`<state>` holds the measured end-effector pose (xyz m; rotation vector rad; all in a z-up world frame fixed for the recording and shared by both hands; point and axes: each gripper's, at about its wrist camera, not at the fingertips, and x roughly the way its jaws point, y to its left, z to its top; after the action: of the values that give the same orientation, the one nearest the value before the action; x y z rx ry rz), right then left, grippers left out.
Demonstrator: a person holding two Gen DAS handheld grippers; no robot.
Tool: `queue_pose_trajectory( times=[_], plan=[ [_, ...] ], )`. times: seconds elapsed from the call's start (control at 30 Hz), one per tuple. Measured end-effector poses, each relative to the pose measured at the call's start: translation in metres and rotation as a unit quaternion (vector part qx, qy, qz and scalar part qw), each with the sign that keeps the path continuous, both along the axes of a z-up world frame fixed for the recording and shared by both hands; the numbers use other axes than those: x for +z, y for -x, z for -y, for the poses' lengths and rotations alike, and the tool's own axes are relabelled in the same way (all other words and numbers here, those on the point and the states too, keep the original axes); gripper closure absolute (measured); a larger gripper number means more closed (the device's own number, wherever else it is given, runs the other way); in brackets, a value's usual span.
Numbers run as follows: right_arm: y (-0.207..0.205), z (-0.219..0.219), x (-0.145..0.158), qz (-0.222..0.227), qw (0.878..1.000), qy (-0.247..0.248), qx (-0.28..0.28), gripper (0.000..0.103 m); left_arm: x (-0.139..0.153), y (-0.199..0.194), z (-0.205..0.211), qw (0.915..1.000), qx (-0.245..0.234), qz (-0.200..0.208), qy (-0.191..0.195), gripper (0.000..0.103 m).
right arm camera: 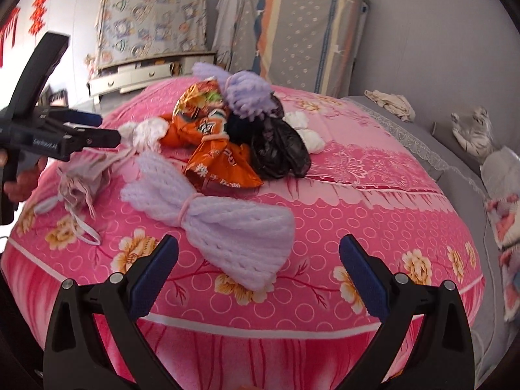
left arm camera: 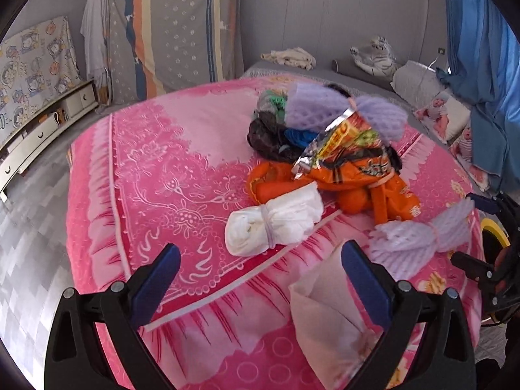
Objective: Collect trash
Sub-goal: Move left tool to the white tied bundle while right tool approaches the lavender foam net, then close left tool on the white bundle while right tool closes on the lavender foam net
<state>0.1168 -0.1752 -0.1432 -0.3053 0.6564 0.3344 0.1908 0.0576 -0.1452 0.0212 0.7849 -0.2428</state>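
Presently, item one: right gripper [right arm camera: 259, 271], jaws spread wide, holding nothing; purple foam net [right arm camera: 214, 226], tied at its waist with a pink band, lying on the pink blanket [right arm camera: 373, 214] just beyond the fingertips at lower centre of the right wrist view; long axis running from upper left down to lower right, so slantwise across the jaw gap; its wider end nearest the jaws. Item two: left gripper [left arm camera: 261, 271], jaws likewise wide apart and empty; white rolled bundle [left arm camera: 274, 222] just ahead at centre of the left wrist view, long axis roughly left to right; crumpled paper [left arm camera: 325, 318] pressed beside the right finger at lower centre. Item three: heap of orange snack wrappers [right arm camera: 211, 143], black bag [right arm camera: 279, 151] and a second purple net [right arm camera: 247, 92], farther back in both views. Judgement: right gripper nearer the tied net, left gripper nearer the bundle; the net's banded waist looks the narrowest hold.
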Motion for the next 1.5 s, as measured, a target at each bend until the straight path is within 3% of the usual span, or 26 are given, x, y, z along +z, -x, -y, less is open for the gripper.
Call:
queue_pose_trajectory(
  times=[0.3,0.57,0.97,1.03,1.27,1.5],
  plan=[
    [-0.023,-0.014,-0.008,-0.01,0.999,0.035,0.03,0.009,-0.019,-0.033,-0.006,0.9986,0.006,-0.049,0.019,0.007],
    [-0.047,-0.024,-0.016,-0.038,0.997,0.046,0.056,0.009,-0.024,-0.056,-0.004,0.9977,-0.001,-0.065,0.022,0.007],
    [-0.075,-0.026,-0.02,-0.092,0.993,0.0,0.079,0.009,-0.026,-0.077,0.005,0.9965,-0.022,-0.074,0.03,0.029],
    [-0.08,-0.026,-0.021,-0.098,0.992,-0.007,0.079,0.009,-0.027,-0.079,0.007,0.9965,-0.024,-0.075,0.031,0.036],
    [-0.091,-0.026,-0.021,-0.118,0.989,-0.033,0.08,0.035,-0.029,-0.084,0.006,0.9952,-0.027,-0.081,0.047,0.061],
    [-0.089,-0.026,-0.016,-0.119,0.987,-0.054,0.088,0.052,-0.029,-0.083,0.0,0.9943,-0.023,-0.082,0.065,0.068]
  ],
)
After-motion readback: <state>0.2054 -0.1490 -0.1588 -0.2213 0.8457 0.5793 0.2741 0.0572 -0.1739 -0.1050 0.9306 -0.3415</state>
